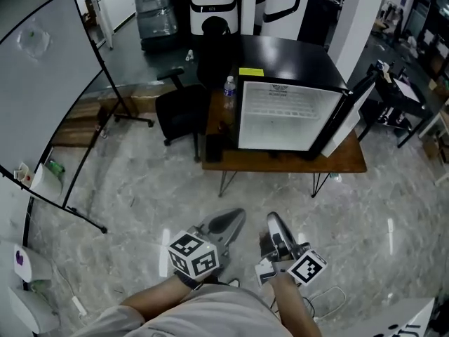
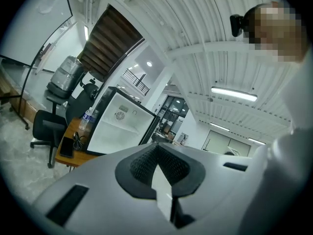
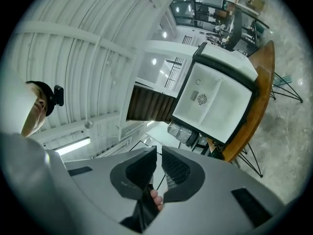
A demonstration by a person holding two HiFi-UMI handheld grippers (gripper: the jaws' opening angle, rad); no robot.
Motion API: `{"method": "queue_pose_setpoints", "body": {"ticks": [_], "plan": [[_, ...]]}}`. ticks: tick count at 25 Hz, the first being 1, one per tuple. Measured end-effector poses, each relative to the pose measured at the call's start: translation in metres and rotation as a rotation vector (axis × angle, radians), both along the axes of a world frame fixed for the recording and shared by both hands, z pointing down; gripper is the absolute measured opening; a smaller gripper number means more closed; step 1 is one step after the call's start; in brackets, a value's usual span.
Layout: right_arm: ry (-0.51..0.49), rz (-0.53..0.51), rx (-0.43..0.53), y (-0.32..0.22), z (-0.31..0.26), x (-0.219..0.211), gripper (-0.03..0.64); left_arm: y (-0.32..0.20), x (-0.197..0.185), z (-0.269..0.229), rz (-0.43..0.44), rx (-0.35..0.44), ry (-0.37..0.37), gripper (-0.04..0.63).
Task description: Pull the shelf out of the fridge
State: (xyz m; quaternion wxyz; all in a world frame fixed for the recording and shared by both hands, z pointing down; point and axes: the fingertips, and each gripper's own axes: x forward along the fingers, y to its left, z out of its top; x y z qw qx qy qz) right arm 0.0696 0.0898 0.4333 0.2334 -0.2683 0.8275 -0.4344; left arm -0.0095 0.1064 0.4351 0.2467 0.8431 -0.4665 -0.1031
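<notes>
A small black fridge [image 1: 289,115] stands on a wooden table [image 1: 344,161], its door swung open to the right. The white inside faces me, and a pale shelf [image 1: 280,121] crosses it faintly about halfway up. Both grippers are low and close to my body, well short of the table. My left gripper [image 1: 233,220] is shut with nothing in it, and it points up toward the fridge [image 2: 122,125]. My right gripper [image 1: 273,222] is shut and empty too. In the right gripper view the fridge [image 3: 215,101] appears tilted, beyond the closed jaws [image 3: 159,152].
A black office chair [image 1: 179,112] stands left of the table. A water bottle [image 1: 229,90] and a dark phone [image 1: 213,146] sit on the table's left end. A whiteboard on a stand [image 1: 42,83] fills the left. Grey marble floor lies between me and the table.
</notes>
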Motion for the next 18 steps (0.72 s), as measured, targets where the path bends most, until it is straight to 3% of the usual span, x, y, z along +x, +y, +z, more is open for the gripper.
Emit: {"method": "queue_pose_setpoints", "body": {"ticks": [9, 18], "plan": [[-0.017, 0.099, -0.039, -0.119, 0.008, -0.053, 0.026, -0.111, -0.048, -0.001, 0.113, 0.013, -0.024, 0.006], [-0.129, 0.222, -0.114, -0.217, 0.036, -0.049, 0.028, -0.175, -0.062, 0.005, 0.212, 0.013, 0.001, 0.006]]}}
